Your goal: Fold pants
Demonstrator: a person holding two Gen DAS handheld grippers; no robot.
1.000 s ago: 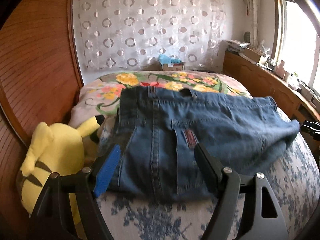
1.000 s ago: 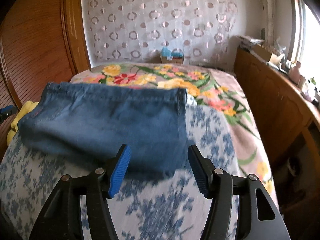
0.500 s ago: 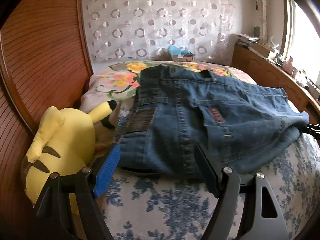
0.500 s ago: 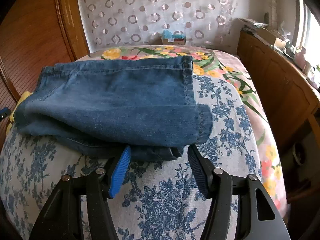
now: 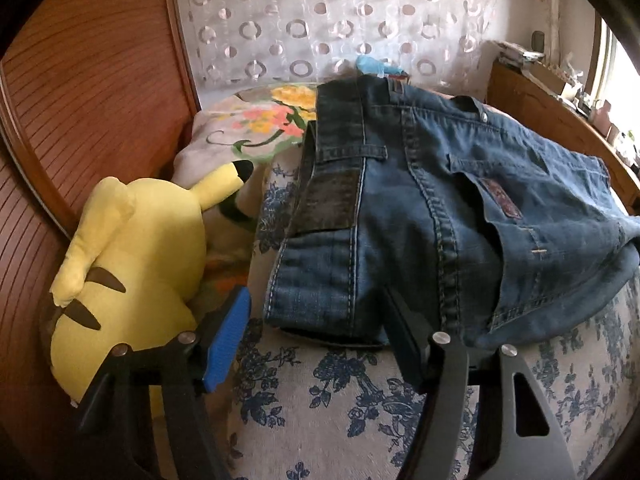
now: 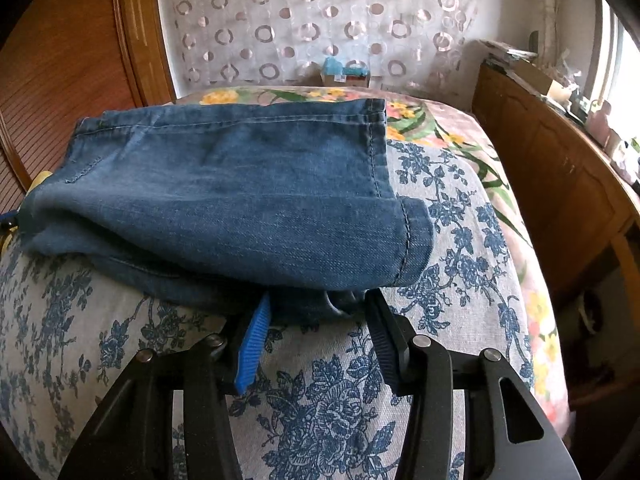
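The jeans [image 5: 432, 216] lie crosswise on the bed [image 6: 328, 408], near edge just ahead of both closing, empty tools: left tool [image 5: 316, 328] at the waist, right tool [image 6: 316, 312] at the hems (seemingly touching).

The setting was a bedroom in a home. A bed [image 6: 460, 208] covered with a blue-flowered spread filled the lower half of both frames, with a second cover printed in yellow and pink flowers [image 5: 276, 120] toward the centre. A yellow plush toy [image 5: 136, 256] lay at the left of the left wrist view. A sheer curtain with ring patterns [image 6: 320, 20] hung across the top. Ribbed wooden panelling [image 5: 88, 92], possibly a wardrobe door, occupied the upper left. A wooden cabinet [image 6: 560, 176] under a window stood at right.
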